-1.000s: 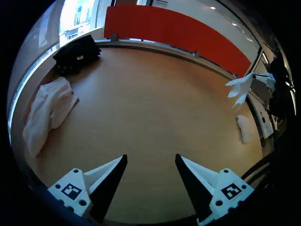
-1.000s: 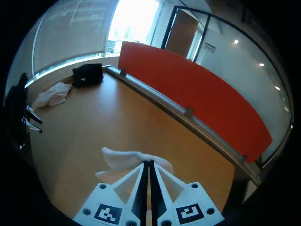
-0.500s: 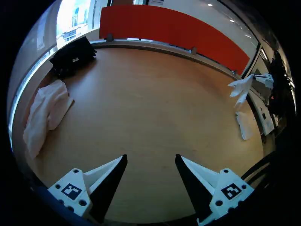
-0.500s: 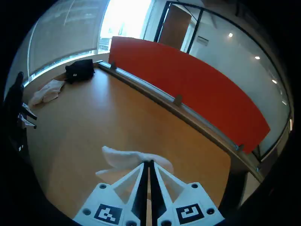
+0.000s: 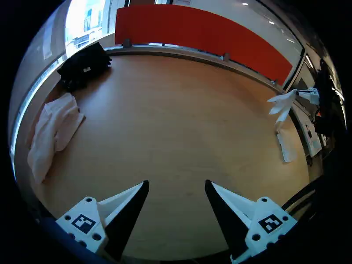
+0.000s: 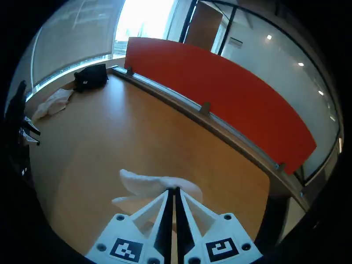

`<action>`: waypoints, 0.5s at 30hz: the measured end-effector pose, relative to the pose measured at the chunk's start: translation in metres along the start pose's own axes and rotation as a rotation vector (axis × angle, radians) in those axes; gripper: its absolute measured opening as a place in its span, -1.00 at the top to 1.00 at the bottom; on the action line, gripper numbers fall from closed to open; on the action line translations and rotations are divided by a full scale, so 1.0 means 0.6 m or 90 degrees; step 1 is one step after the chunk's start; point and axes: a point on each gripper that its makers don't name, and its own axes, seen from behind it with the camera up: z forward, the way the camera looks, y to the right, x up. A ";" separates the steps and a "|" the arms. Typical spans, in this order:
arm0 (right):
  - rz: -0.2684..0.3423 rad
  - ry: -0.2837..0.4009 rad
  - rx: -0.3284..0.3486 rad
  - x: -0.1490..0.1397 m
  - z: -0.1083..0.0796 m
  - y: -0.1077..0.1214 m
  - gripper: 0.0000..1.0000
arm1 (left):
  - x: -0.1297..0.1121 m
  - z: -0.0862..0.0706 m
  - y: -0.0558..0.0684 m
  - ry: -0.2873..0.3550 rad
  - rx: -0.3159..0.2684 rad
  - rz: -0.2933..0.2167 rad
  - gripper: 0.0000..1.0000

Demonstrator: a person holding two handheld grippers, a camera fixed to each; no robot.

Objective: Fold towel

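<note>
Since a second ago the black bag [image 6: 90, 77] and the crumpled white cloth [image 6: 53, 102] beside it have slid farther off and higher in the right gripper view, while the towel [image 6: 152, 185] keeps the same place at the fingertips. That towel is white and bunched. It is clamped between the two fingers of the right gripper [image 6: 174, 190], whose tips press together on it. Its loose folds spread left and right just beyond the tips, above the wooden table [image 6: 132, 141].

In the left gripper view the same towel hangs from the right gripper as a drooping white flag at the far right, over the table's right edge. Just nearer than it, on the table, lies a flat folded white cloth [image 5: 285, 147].

The left gripper [image 5: 176, 182] holds nothing, its fingers well apart over bare wood by the table's near edge. The crumpled cloth lies at the table's left side, with the bag just beyond it at the far left corner, by the window [image 5: 83, 22]. A red divider panel [image 5: 198, 33] runs along the table's far edge
</note>
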 end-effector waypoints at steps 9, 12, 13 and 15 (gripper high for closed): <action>0.017 -0.017 -0.004 -0.047 -0.016 -0.001 0.94 | 0.003 0.005 0.019 -0.002 -0.008 0.010 -0.89; 0.026 -0.024 -0.007 -0.068 -0.028 0.000 0.94 | 0.005 0.006 0.024 -0.003 -0.011 0.014 -0.89; 0.028 -0.027 -0.007 -0.077 -0.033 0.001 0.94 | 0.006 0.006 0.026 -0.003 -0.012 0.015 -0.89; 0.031 -0.036 -0.009 -0.095 -0.042 0.002 0.94 | 0.007 0.007 0.029 -0.003 -0.014 0.018 -0.89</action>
